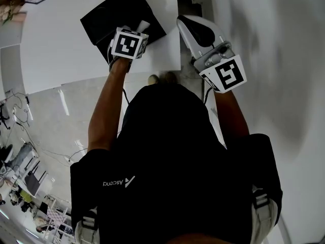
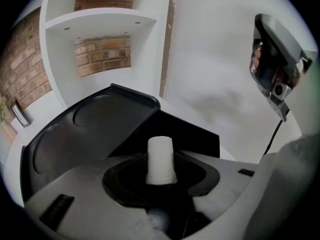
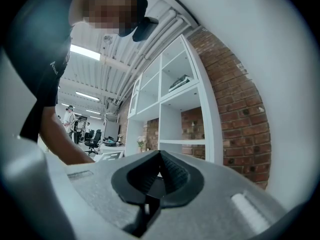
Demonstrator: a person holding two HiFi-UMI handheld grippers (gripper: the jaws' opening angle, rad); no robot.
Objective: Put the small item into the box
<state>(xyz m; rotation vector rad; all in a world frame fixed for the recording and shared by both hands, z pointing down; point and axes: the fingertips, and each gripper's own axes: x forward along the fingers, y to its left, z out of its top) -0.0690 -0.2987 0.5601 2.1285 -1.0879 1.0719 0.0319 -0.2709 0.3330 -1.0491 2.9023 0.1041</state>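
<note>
A small white stubby cylinder (image 2: 160, 160) stands upright between the jaws of my left gripper (image 2: 160, 178), which is shut on it. In the head view that gripper (image 1: 140, 30) hovers over the near right part of the black box (image 1: 114, 14), with the white item (image 1: 144, 25) poking out of its tip. In the left gripper view the box's open lid (image 2: 85, 126) lies to the left and its dark body (image 2: 192, 134) sits just beyond the item. My right gripper (image 1: 184, 22) is held off to the right of the box, shut and empty (image 3: 159, 170).
The box rests on a white table (image 1: 56, 50) whose near edge runs past my left arm. White shelves (image 3: 172, 119) against a brick wall (image 3: 235, 114) stand behind. A plain white wall (image 1: 274, 60) fills the right. An office space with chairs (image 3: 92, 139) lies far left.
</note>
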